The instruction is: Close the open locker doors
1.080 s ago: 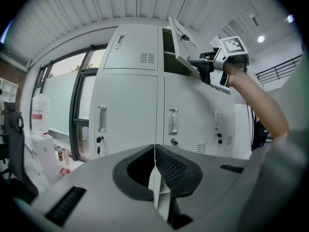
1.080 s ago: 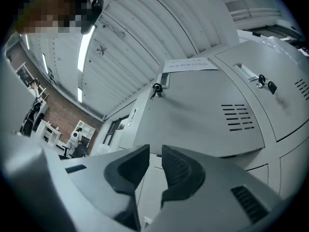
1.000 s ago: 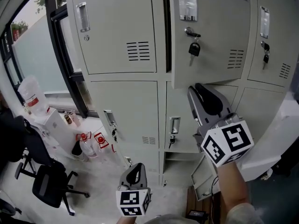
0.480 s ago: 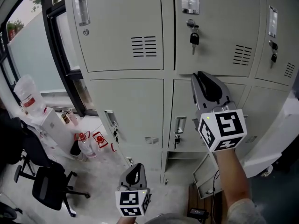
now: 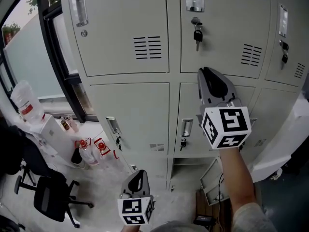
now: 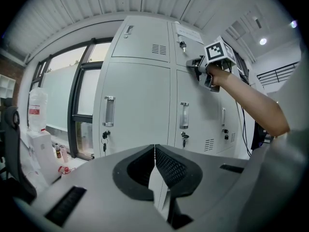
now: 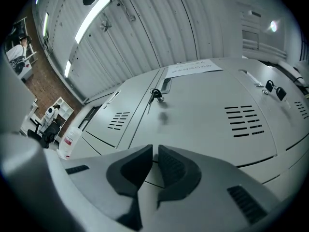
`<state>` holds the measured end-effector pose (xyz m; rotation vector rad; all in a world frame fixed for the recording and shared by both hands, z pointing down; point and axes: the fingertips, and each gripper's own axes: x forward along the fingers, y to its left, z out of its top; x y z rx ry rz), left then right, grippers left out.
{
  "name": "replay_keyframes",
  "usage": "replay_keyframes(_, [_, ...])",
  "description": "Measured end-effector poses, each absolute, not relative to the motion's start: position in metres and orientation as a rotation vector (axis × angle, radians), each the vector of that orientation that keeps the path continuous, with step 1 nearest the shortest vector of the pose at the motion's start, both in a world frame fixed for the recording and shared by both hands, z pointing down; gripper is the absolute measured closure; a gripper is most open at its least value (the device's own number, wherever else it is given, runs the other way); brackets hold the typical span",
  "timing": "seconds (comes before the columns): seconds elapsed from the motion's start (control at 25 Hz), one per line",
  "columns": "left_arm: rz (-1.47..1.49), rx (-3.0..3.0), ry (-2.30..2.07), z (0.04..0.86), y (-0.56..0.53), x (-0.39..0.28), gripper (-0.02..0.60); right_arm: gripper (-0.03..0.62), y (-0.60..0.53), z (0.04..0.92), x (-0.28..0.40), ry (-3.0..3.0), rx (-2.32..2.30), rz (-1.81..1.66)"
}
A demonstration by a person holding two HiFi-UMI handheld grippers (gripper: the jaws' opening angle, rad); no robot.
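Observation:
The grey lockers fill the head view. The upper middle locker door (image 5: 222,28) lies flush with its neighbours, with a key (image 5: 197,34) hanging in its lock. My right gripper (image 5: 208,72) has its tips at that door's lower edge; its jaws are closing, a thin gap is left and nothing is between them. In the right gripper view (image 7: 155,151) the same door (image 7: 212,115) and key (image 7: 155,94) lie just ahead. My left gripper (image 5: 138,176) hangs low, away from the lockers, shut and empty (image 6: 154,151). A small bottom locker door (image 5: 211,177) stands ajar.
A black window frame (image 5: 58,47) runs along the left of the lockers. Below it are bottles (image 5: 89,151), a large water jug (image 5: 24,100) and a black office chair (image 5: 48,195). A white curved surface (image 5: 285,144) sits at the right.
The upper middle door has swung from ajar to flush with the row. My right gripper followed it in and upward, and its jaws narrowed. The left gripper barely moved.

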<state>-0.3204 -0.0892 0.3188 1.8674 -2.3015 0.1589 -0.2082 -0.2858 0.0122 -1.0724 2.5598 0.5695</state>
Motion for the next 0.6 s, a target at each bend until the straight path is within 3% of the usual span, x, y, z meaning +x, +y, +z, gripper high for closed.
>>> replay_keyframes(0.6, [0.168, 1.944, -2.250, 0.316, -0.095, -0.299, 0.569, 0.554, -0.263, 0.032, -0.194, 2.639, -1.118, 0.644])
